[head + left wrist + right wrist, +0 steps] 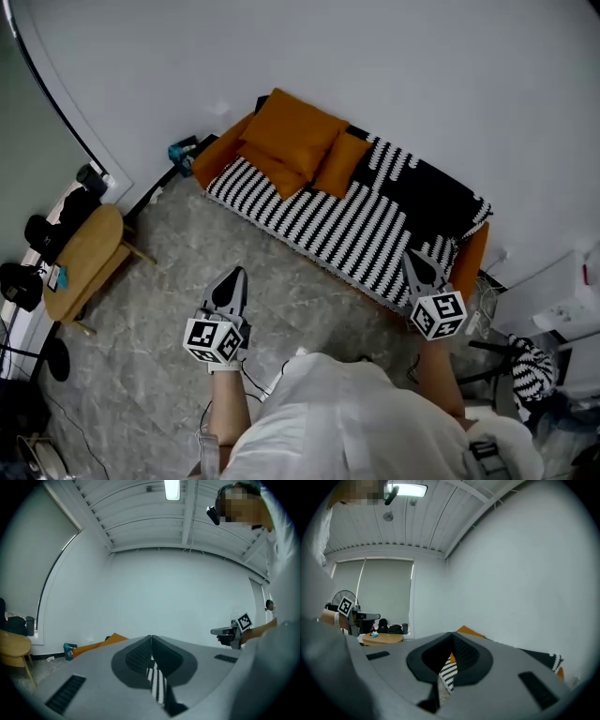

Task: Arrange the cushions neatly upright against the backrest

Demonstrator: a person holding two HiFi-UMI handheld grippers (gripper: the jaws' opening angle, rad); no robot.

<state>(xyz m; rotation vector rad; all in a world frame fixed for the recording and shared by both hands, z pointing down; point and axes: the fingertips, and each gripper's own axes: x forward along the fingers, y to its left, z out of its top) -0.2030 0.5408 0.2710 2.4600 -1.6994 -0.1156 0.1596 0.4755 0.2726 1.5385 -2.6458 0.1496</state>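
Note:
Three orange cushions lie piled at the left end of the sofa [356, 234], which has a black-and-white striped cover. The biggest cushion [289, 129] leans on the backrest, a second [270, 169] lies flat in front of it, and a third [340, 161] rests to their right. Both grippers hover over the floor in front of the sofa, well short of the cushions. My left gripper [232, 275] is shut and empty; its jaws meet at the tips [151, 637]. My right gripper [413, 255] is shut and empty too [452, 633].
A round wooden table [86, 261] stands at the left with black bags beside it. A teal object [182, 150] sits on the floor by the sofa's left end. A white unit [562, 305] and a striped bundle [532, 367] are at the right. The floor is grey marble.

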